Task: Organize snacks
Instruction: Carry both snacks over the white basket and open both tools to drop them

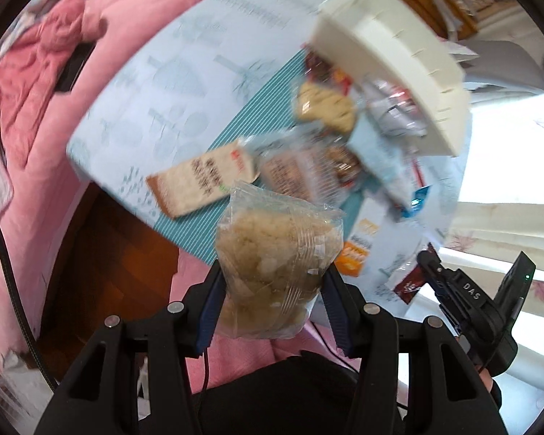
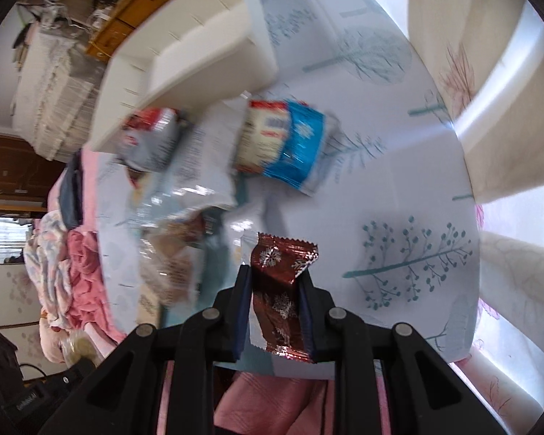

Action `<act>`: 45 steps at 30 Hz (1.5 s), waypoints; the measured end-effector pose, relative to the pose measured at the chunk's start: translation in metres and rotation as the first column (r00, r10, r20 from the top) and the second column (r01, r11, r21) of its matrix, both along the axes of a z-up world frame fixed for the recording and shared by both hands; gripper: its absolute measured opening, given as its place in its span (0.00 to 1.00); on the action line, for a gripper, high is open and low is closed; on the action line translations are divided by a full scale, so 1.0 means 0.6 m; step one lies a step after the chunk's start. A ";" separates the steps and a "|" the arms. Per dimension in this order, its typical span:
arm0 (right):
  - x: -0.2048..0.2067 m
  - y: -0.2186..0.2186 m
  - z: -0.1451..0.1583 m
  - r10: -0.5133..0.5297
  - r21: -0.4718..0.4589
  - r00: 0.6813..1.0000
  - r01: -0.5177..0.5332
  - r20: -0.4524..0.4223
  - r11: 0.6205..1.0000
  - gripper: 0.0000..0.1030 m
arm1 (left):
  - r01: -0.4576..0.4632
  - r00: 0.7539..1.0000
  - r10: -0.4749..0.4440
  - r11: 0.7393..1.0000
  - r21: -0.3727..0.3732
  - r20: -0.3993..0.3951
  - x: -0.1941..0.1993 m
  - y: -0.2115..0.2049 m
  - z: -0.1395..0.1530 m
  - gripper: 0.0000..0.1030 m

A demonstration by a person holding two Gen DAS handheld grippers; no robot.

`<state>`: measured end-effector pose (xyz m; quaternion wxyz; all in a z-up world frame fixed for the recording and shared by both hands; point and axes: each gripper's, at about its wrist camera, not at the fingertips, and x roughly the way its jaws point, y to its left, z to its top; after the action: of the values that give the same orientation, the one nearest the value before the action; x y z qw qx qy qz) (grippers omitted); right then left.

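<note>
Left fingers [image 1: 214,301]: clamped from both sides on a clear bag [image 1: 272,264] of pale crumbly snack; the bag is seen standing up between the blue pads, its top edge past the fingertips. The left gripper [image 1: 272,290] is pointed steeply down, held above the table [image 1: 134,116].

Right fingers [image 2: 243,301]: closed tight on a maroon wrapper [image 2: 283,290] with silver snowflake print; the crimped top end is seen beyond the tips, the lower end between the pads. The right gripper [image 2: 275,290] is also pointed down over the table [image 2: 399,188].

Beyond the left fingertips, on the table: a brown-and-white packet [image 1: 203,181], a clear-wrapped brown snack [image 1: 301,174], further off a round pale cookie pack [image 1: 326,107]. To the right of the fingertips, an orange-and-white box [image 1: 359,246]. Far ahead and right, a white bin [image 1: 391,69] is seen, tilted in view, with silver packets [image 1: 391,105] at its near edge.

Beyond the right fingertips: a blue-and-white pack [image 2: 283,141]; further, the white bin [image 2: 188,61]. Ahead and left, a blurred heap of clear wrappers [image 2: 177,217].

The right gripper [image 1: 471,304] is seen at lower right in the left view, well apart from the left one. Both views are motion-blurred.
</note>
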<state>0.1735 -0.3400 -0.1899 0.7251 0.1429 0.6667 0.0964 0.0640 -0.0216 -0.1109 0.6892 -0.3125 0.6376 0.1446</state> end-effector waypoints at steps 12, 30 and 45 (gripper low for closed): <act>0.027 0.077 0.115 -0.029 0.101 0.978 0.008 0.207 0.995 0.23 | 0.187 0.971 -0.200 0.977 0.102 0.132 0.137 -0.006 0.115 0.49; 0.130 0.160 0.168 -0.080 0.094 0.896 0.043 0.436 0.995 0.23 | 0.364 0.870 -0.390 0.921 0.141 0.301 0.358 0.018 0.149 0.49; 0.205 0.216 0.128 0.007 0.008 0.874 -0.013 0.485 1.000 0.23 | 0.417 0.829 -0.415 0.905 0.081 0.374 0.484 0.055 0.054 0.49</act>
<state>0.2963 -0.2101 -0.1132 0.8677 0.1147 0.4641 0.1364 0.3546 0.0114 -0.0783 0.8144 -0.1897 0.5434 -0.0739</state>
